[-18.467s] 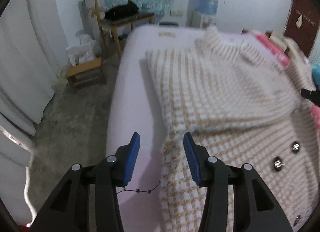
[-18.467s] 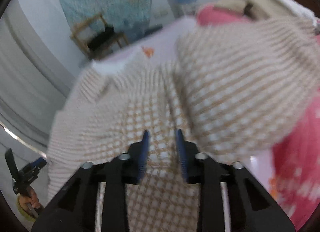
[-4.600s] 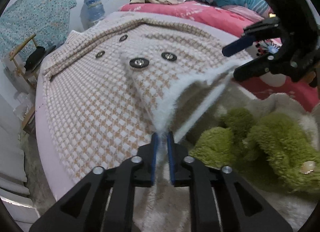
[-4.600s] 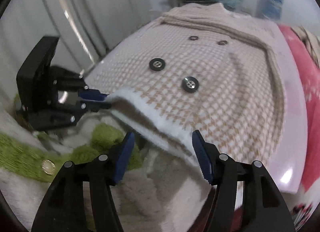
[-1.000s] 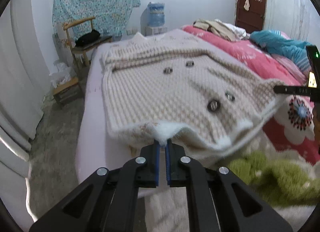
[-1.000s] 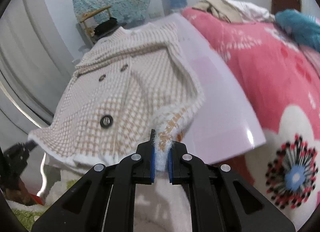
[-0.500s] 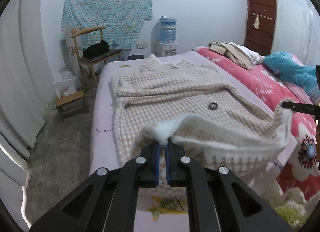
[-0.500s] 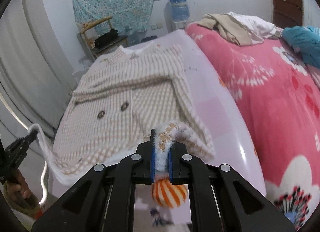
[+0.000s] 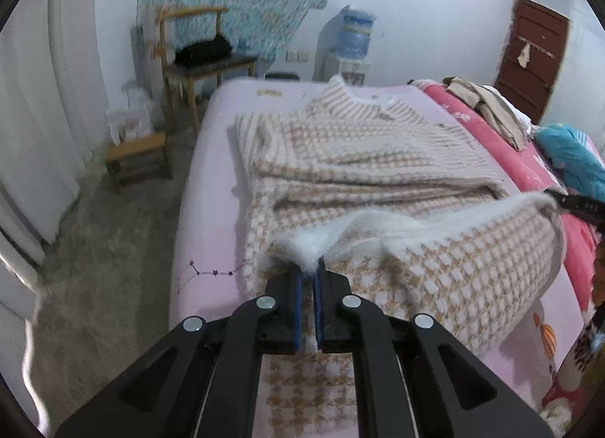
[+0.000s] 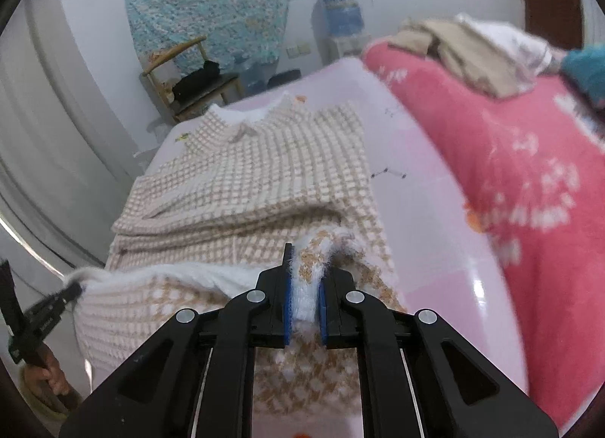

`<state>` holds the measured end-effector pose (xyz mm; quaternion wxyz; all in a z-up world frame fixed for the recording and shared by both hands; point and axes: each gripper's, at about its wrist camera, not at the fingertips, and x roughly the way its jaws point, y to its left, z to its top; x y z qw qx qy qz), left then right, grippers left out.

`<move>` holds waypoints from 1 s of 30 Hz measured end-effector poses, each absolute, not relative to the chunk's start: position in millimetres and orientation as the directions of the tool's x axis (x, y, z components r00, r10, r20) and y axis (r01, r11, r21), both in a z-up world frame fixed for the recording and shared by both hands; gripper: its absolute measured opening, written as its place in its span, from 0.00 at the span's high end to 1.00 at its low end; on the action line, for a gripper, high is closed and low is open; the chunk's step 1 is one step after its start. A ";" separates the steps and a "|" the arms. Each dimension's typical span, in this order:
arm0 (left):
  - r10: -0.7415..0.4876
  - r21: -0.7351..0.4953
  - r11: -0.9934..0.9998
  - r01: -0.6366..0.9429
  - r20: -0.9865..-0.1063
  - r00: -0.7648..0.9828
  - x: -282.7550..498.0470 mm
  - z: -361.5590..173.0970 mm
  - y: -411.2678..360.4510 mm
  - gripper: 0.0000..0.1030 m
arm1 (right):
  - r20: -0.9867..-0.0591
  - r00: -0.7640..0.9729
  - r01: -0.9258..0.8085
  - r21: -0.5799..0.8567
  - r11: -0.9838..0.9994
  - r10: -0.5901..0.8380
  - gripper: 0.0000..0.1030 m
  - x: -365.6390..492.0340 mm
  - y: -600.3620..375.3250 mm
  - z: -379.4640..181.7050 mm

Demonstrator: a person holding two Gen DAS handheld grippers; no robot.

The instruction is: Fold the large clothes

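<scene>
The bed (image 9: 204, 188), with its pale lilac sheet, fills the middle of both views, and the checked beige-and-white coat (image 9: 363, 158) lies along it, collar toward the far wall at the top of the frame. A second ago its hem was held low off the near end of the bed, over a green fleece blanket. Half a second ago it was rising. Now the hem is carried up and over the coat's own body, so the lower half curls back as a loose roll across the lower centre of each view. The buttons that showed earlier are hidden, which suggests the front panel is being doubled onto itself.

Judged from this, the bottom-to-top fold is under way but not laid: the raised half is not yet flat, and its edge has to travel on toward the collar before release.

The left gripper (image 9: 308, 279) has its fingers closed almost together on a fluffy white corner of the hem at lower centre. The right gripper (image 10: 304, 287) pinches the opposite hem corner the same way, a tuft of white pile bulging between its blue pads (image 10: 286, 298).
</scene>
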<state>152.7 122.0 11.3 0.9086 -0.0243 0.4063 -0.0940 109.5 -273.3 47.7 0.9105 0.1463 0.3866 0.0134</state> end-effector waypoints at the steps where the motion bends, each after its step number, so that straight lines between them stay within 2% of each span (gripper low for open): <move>1: -0.180 -0.123 0.984 0.132 -0.743 0.645 157.5 7.4 124.8 0.92 | -0.709 0.690 0.087 0.280 0.956 0.145 0.90 117.3 -273.8 40.7; 2: -0.159 -0.119 0.987 0.105 -0.753 0.638 162.4 3.2 129.5 0.89 | -0.717 0.681 0.088 0.277 0.957 0.145 0.89 123.0 -273.6 34.4; 3: -0.158 -0.128 0.987 0.094 -0.757 0.634 164.5 1.2 133.7 0.79 | -0.720 0.677 0.085 0.279 0.957 0.150 0.88 125.6 -273.4 31.2; 5: -0.196 -0.207 0.977 0.055 -0.755 0.626 167.2 -0.7 150.2 0.63 | -0.727 0.659 0.069 0.314 0.947 0.193 0.75 133.2 -276.7 19.7; 6: -0.210 -0.236 0.971 0.043 -0.751 0.625 166.1 -0.2 155.9 0.61 | -0.732 0.652 0.075 0.326 0.942 0.201 0.72 133.4 -278.6 17.5; 7: -0.231 -0.268 0.963 0.037 -0.745 0.626 162.8 1.9 161.4 0.61 | -0.729 0.652 0.082 0.342 0.936 0.209 0.64 131.1 -281.3 17.9; 8: -0.248 -0.285 0.958 0.043 -0.737 0.629 156.6 5.3 163.7 0.61 | -0.721 0.660 0.083 0.347 0.934 0.209 0.51 127.4 -282.7 20.8; 10: -0.271 -0.296 0.953 0.068 -0.728 0.630 143.3 10.4 164.6 0.58 | -0.688 0.698 0.069 0.341 0.937 0.199 0.38 108.1 -286.7 34.8; 15: -0.352 -0.353 0.929 0.113 -0.744 0.568 103.8 5.6 155.8 0.46 | -0.687 0.700 0.085 0.349 0.933 0.194 0.33 62.4 -301.1 44.2; 19: -0.370 -0.381 0.919 0.096 -0.756 0.539 69.6 -7.3 148.9 0.43 | -0.727 0.650 0.158 0.416 0.895 0.223 0.33 31.4 -313.5 24.0; 26: -0.494 -0.567 0.823 0.020 -0.698 0.519 57.4 -38.1 160.7 0.42 | -0.738 0.604 0.210 0.512 0.833 0.301 0.33 16.8 -310.8 -7.8; 30: -0.561 -0.685 0.728 -0.031 -0.621 0.547 63.8 -51.4 176.7 0.39 | -0.716 0.618 0.213 0.549 0.808 0.324 0.33 24.6 -312.3 -13.1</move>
